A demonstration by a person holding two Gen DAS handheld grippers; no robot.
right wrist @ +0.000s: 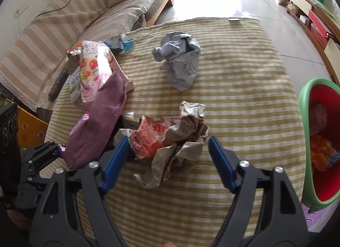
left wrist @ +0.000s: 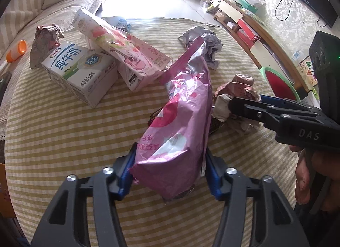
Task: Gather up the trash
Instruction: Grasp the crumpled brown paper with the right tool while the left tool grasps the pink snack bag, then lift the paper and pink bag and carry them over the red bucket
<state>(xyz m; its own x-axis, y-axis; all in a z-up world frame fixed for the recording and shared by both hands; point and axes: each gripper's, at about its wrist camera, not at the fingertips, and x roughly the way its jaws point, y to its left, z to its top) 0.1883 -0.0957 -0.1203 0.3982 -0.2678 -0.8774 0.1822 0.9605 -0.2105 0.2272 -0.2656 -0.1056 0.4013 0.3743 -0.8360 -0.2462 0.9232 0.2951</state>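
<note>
Our left gripper [left wrist: 167,168] is closing on the pink bag [left wrist: 182,106], both blue pads pressing its lower end so the foil is creasing between them; our right gripper [right wrist: 169,159] is standing half open around the wrapper [right wrist: 167,138], its left pad touching the crumpled edge, its right pad apart from it, so nothing is being held there yet. Going from left to right across the striped cloth [left wrist: 63,140], we are seeing a brown paper wad [left wrist: 45,42], a milk carton [left wrist: 78,70] with a pink box [left wrist: 121,51] leaning on it, then the bag in the middle, a grey paper ball [left wrist: 208,44] behind it, the wrapper just beside the bag, and off the cloth's right edge the bin [right wrist: 318,151], red inside with a green rim and already holding some rubbish. We are judging the bag to be light, thin and slippery: it is going to flop and may slide from the pads, so gripping a folded or doubled end looks wiser than the flat face. The wrapper looks light, soft and springy; we are expecting it to crush, so taking it across its thickest middle should be holding best. The left view is showing the cartons' faces and an orange-capped bottle [left wrist: 16,51] on the sofa, which the right view is hiding; the right view is showing the bin's inside and the gap at the right pad, which the left view is not.
</note>
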